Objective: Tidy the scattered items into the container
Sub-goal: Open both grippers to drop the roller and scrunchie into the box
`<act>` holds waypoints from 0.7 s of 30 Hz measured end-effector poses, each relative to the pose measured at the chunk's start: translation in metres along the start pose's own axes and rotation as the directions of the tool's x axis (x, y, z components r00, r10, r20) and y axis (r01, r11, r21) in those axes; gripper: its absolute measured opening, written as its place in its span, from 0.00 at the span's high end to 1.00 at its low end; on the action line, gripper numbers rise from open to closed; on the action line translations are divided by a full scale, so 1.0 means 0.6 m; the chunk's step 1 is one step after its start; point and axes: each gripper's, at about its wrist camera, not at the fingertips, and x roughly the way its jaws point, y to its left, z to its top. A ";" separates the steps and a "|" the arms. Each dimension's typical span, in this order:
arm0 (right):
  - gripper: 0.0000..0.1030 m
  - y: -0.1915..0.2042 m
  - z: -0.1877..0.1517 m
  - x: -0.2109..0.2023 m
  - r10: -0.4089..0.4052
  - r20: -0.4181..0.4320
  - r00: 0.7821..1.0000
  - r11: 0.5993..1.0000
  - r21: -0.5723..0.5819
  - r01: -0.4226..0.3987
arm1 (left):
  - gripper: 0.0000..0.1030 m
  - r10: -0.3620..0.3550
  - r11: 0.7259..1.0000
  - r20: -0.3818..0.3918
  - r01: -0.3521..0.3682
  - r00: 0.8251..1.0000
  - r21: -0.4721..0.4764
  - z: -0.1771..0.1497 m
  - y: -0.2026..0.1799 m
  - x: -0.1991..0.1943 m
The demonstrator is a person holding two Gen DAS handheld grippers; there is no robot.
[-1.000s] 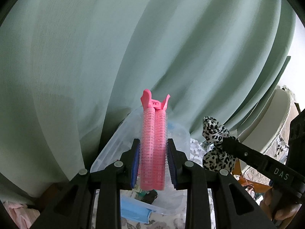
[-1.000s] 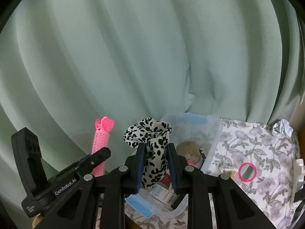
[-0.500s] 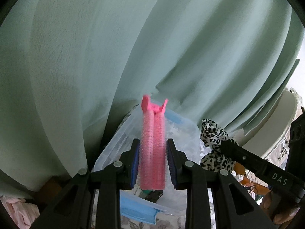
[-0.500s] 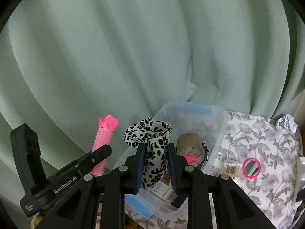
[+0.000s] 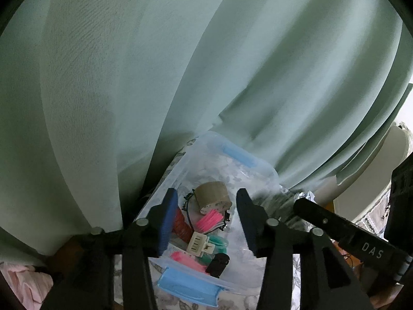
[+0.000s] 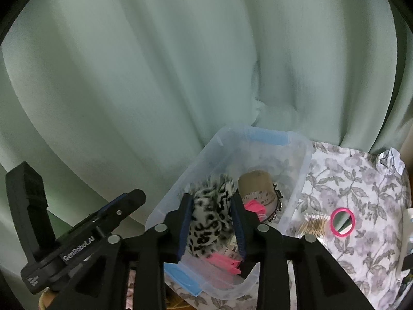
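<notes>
Pink roller and leopard scrunchie (image 6: 206,217) dropping into the clear container (image 6: 296,180).
Left gripper (image 5: 206,222) now opening, empty; right gripper (image 6: 211,222) opening around the blurred scrunchie; two items tidied.

A pale green curtain (image 6: 180,64) hangs in broad folds across the whole background. Below it the counter (image 6: 361,206) wears a white cloth printed with grey flowers. Bright daylight (image 5: 407,98) shows at the curtain's right edge in the left view.
</notes>
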 end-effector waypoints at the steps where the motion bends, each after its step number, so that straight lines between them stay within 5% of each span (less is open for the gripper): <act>1: 0.59 0.000 0.000 0.001 0.000 -0.002 1.000 1.000 -0.001 0.000 | 0.47 0.003 1.000 -0.001 -0.003 1.000 -0.002 0.000 0.001 0.002; 11: 0.43 -0.003 -0.007 0.005 -0.006 0.006 1.000 1.000 -0.002 0.006 | 0.36 0.023 1.000 -0.009 -0.023 1.000 -0.007 -0.006 -0.003 0.014; 21: 0.40 0.018 -0.003 0.015 -0.033 0.022 0.999 0.999 0.037 0.032 | 0.33 0.046 0.999 -0.023 -0.045 0.999 0.002 -0.008 -0.017 0.019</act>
